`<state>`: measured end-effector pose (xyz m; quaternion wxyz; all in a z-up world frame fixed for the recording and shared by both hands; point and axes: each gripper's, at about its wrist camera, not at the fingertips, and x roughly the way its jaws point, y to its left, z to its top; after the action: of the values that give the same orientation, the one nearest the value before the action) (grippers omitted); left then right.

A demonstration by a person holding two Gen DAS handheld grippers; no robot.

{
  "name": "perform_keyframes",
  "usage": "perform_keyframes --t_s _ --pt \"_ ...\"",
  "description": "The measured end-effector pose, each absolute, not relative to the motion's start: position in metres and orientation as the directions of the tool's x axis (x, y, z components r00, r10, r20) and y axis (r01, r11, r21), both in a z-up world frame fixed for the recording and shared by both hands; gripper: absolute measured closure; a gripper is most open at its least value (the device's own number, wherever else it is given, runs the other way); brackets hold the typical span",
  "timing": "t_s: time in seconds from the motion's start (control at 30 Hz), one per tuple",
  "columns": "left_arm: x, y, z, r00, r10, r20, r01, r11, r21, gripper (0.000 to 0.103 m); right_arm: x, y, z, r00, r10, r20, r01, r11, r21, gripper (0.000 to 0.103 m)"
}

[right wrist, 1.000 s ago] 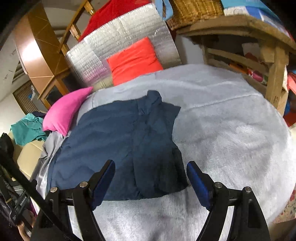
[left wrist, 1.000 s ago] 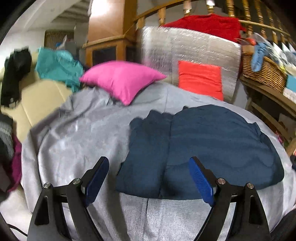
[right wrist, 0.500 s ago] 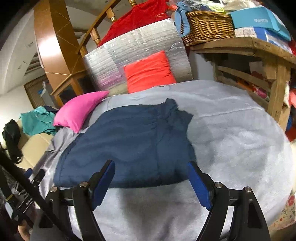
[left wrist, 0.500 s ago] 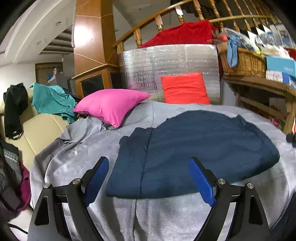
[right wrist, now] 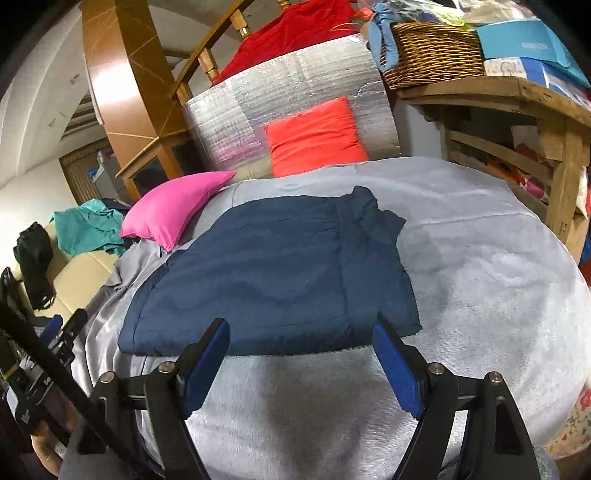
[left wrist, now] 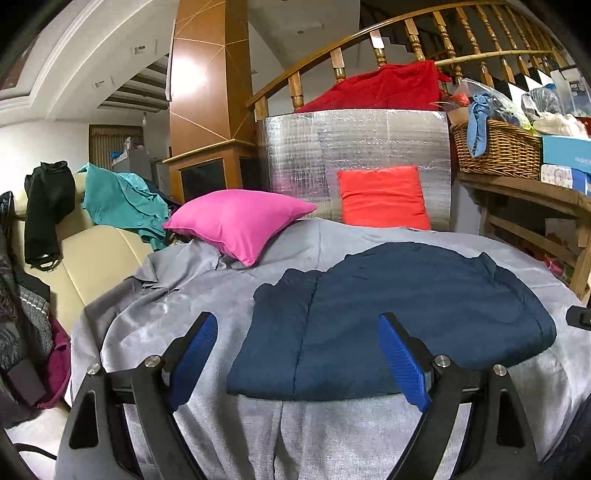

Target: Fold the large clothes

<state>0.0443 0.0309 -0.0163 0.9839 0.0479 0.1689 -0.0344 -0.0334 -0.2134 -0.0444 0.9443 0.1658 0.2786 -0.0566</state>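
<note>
Navy cloth, the folded garment [left wrist: 399, 325], lay flat on the grey bed cover [left wrist: 207, 306] in the middle of both views. Compared with a second before, both cameras had drawn back and tipped up: the garment sat lower in the left wrist view and the stair railing [left wrist: 406, 33] now filled the upper right of that frame. The garment itself kept the same folded shape, with one sleeve bunched at its far right edge in the right wrist view [right wrist: 369, 214].

Both tools stayed empty. The left hand-held gripper [left wrist: 295, 362] had its blue pads [left wrist: 192, 354] spread wide, above the garment's near edge at the bottom of the frame. The right hand-held gripper [right wrist: 301, 365] was likewise spread wide, holding nothing, at the garment's near right corner.

A pink pillow [left wrist: 236, 221] lay at the cover's far left, and a red cushion [left wrist: 384, 199] leaned on a silver foil panel [left wrist: 354, 147]. At the upper right a wicker basket [right wrist: 432, 51] stood on a wooden shelf [right wrist: 491, 92], with a blue cloth [right wrist: 384, 44] hanging over its rim and other items piled inside. Light blue boxes [right wrist: 524, 40] sat beside it.
</note>
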Motion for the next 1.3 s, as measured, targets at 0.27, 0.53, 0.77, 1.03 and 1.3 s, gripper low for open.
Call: perform_keyframes --t_s 0.27,0.53,0.77,1.03,1.3 --pt "0.039 0.024 -0.015 0.951 -0.038 -0.306 0.079 0.989 0.125 0.015 -0.034 -0.208 -0.044 0.838 -0.02 -0.545 0.185 0.95 0.251 0.021" --pt "0.041 0.028 -0.017 0.942 -0.066 -0.33 0.099 0.991 0.087 0.015 -0.035 -0.211 -0.043 0.843 -0.025 -0.537 0.196 0.945 0.264 0.021" --pt "0.046 0.025 -0.025 0.919 -0.102 -0.381 0.133 0.99 0.056 0.015 -0.03 -0.216 -0.046 0.838 -0.005 -0.546 0.197 0.935 0.295 0.021" --pt "0.039 0.02 -0.023 0.933 -0.105 -0.344 0.139 0.987 0.075 0.015 -0.034 -0.224 -0.044 0.844 -0.02 -0.535 0.225 0.92 0.321 0.021" --pt "0.029 0.034 -0.014 0.952 -0.075 -0.296 0.086 0.996 0.025 0.015 -0.044 -0.205 -0.028 0.861 -0.129 -0.491 0.243 0.954 0.175 0.021"
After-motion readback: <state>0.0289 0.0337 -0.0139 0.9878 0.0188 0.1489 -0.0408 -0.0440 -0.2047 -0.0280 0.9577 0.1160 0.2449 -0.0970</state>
